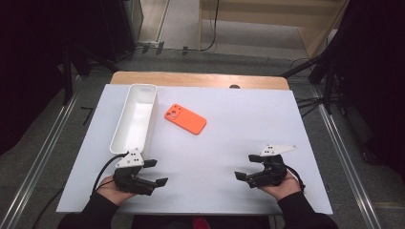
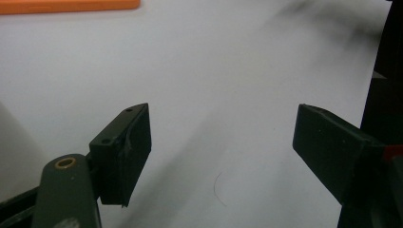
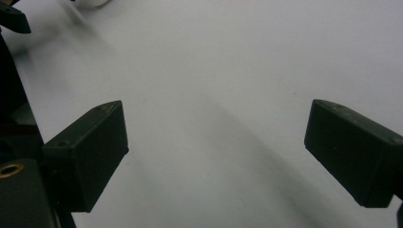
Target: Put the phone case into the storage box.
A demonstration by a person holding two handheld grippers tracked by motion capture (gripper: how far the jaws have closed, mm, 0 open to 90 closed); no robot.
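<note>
White plastic is being noted first: a long white tray (image 1: 134,117) is lying at the far left of the white table (image 1: 248,124), with nothing seen inside it. The left gripper (image 1: 155,172) is being held near the tray's near end, jaws apart and empty. An orange phone (image 1: 185,119) is lying flat just right of the tray, apart from it. The right gripper (image 1: 246,166) is being held at the near right, jaws spread, nothing between them. In judgement, the phone is best being approached squarely across its narrow sides.

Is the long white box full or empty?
Empty. The high view looks straight into the white box and shows only its bare white bottom. The orange phone lies beside it on the table, not inside.
</note>
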